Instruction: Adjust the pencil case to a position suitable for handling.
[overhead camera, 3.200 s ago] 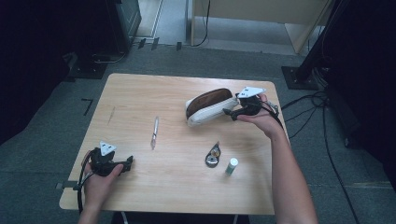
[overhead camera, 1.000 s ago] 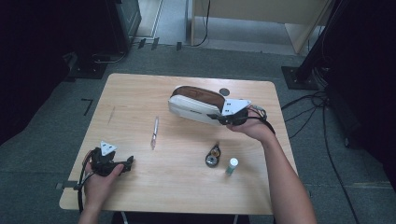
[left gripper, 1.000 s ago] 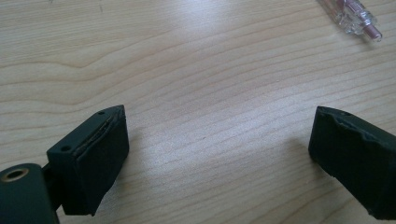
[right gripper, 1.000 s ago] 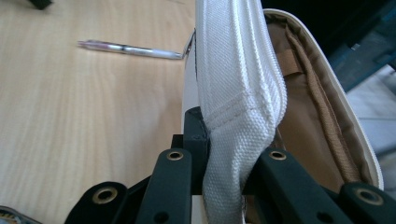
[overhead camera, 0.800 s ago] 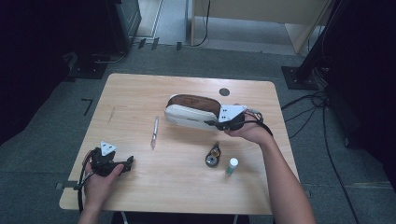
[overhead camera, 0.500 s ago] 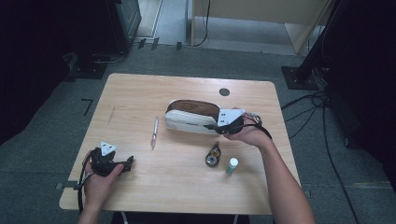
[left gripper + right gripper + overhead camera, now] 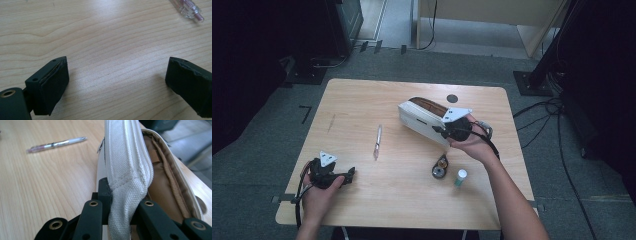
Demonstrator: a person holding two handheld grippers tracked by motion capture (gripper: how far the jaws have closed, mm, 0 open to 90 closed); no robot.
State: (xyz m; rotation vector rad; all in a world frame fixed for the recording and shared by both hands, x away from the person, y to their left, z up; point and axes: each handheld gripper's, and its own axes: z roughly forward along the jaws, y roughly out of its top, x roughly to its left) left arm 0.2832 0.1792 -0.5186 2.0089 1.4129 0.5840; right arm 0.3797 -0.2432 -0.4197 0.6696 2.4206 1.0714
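1. Ahead of the left gripper, which rests near the table's front-left corner, lies only bare wood; its jaws stand wide apart with nothing between them, as the left gripper view shows. It sits idle and has no part in the present step.
2. Beyond that gripper and off to its right lies a clear pen with a pinkish barrel, well apart from both grippers. It is best left where it lies.
3. Between the jaws of the right gripper sits one wall of the white fabric pencil pouch, pinched tight near its end. The pouch stretches away from the gripper toward the table's middle, its mouth open and its tan lining showing.
4. The step in hand looks like carrying and placing the open pouch. To do it well, I judge the grip should hold firm, since only a thin fold of cloth is caught. The pouch should also stay mouth-up and settle with its base flat on the wood.
5. Below the right hand, toward the table's front edge, lie a small dark round object and a small white bottle with a green cap. The pouch should stay clear of both.
6. No brand, label or writing can be read on any of these things.
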